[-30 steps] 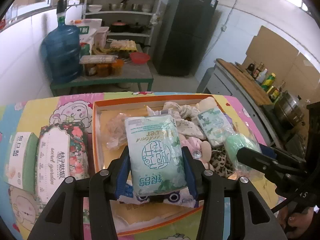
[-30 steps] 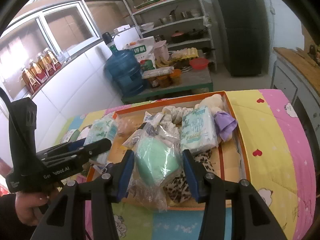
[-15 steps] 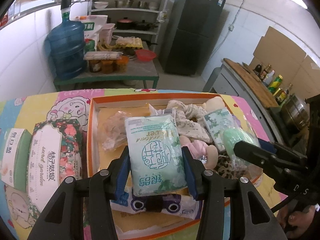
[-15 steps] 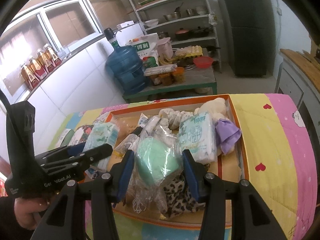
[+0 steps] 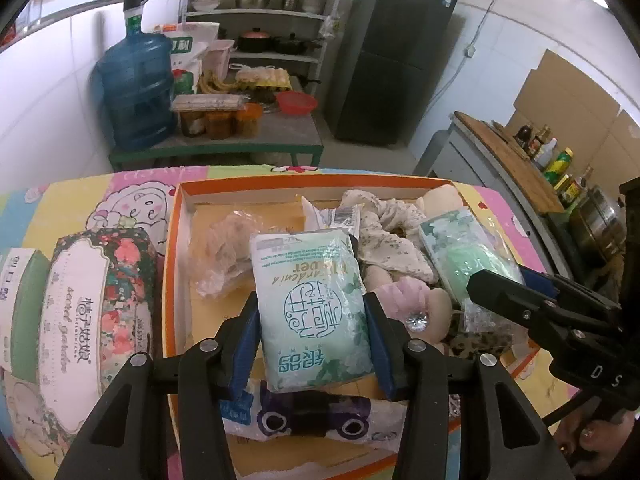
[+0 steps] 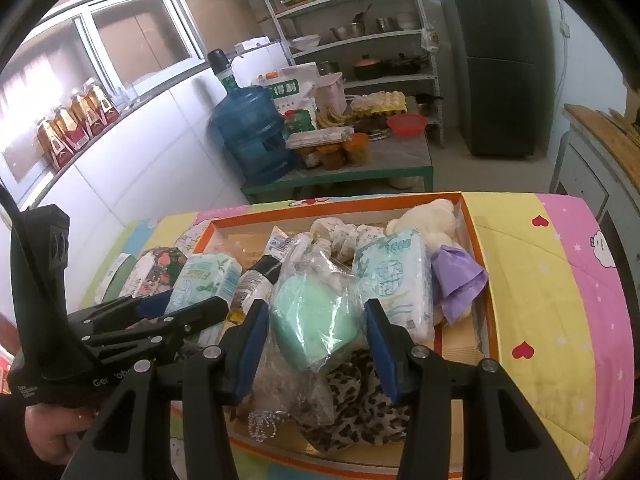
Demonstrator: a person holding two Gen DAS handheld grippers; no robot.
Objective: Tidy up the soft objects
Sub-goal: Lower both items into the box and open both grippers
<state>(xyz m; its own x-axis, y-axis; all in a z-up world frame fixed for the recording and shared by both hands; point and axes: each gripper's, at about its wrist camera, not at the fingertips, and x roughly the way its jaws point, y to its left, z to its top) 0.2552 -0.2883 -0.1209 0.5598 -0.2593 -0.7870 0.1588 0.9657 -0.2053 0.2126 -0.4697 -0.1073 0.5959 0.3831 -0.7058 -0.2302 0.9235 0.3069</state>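
Tissue pack clamped in left hand-held gripper, above orange box

Our left gripper reached in from the bottom of its own frame, pitched steeply downward, its blue pads pressed against either side of the tissue pack between them. Our right gripper came in likewise from the bottom of its view, its pads clamped on the bagged green sponge. In the lower left corner of the right view, our left hand gripped the left tool's handle.
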